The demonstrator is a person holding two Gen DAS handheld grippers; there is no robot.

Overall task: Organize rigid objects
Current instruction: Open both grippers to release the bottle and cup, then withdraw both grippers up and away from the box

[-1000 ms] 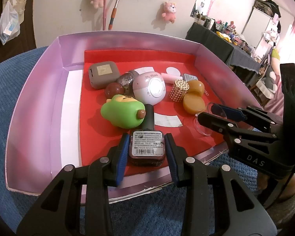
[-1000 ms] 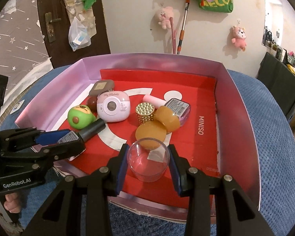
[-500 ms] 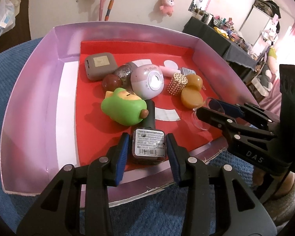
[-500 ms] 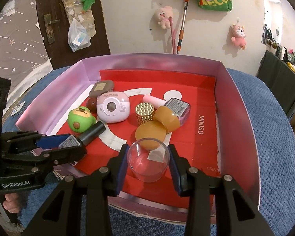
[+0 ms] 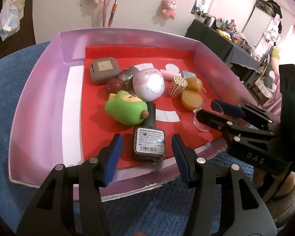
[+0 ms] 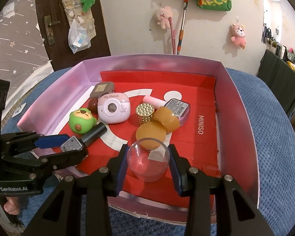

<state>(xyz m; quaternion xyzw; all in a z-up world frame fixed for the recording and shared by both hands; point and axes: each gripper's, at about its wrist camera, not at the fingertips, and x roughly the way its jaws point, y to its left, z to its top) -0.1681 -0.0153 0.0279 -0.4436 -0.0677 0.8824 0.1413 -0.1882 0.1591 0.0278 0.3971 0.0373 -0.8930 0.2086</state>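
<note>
Both pieces look freshly delivered: the nail polish bottle (image 5: 149, 141) lies on its side on the red floor of the pink box (image 5: 39, 102), near the front edge, and the clear cup (image 6: 148, 160) rests on that same floor over to the right. The left gripper (image 5: 146, 153) has just been opening, and its blue pads now stand clear of the bottle on either side, so the bottle sits between them, released. The right gripper (image 6: 147, 166) has just been opening too; its pads flank the cup with a thin gap showing on each side, so I judge the cup let go as well. Deeper in the box a cluster is already gathered: the green toy (image 5: 125, 109) touching the bottle's black cap, a pink round gadget (image 5: 148, 85), a grey case (image 5: 105, 69), a gold studded cylinder (image 6: 145, 112) and two amber discs (image 6: 157, 129) just beyond the cup. Nothing rigid shows on the blue cloth (image 6: 275, 157) outside the box, so the sorting seems close to finished; what remains, I would guess, is drawing both grippers back.
</note>
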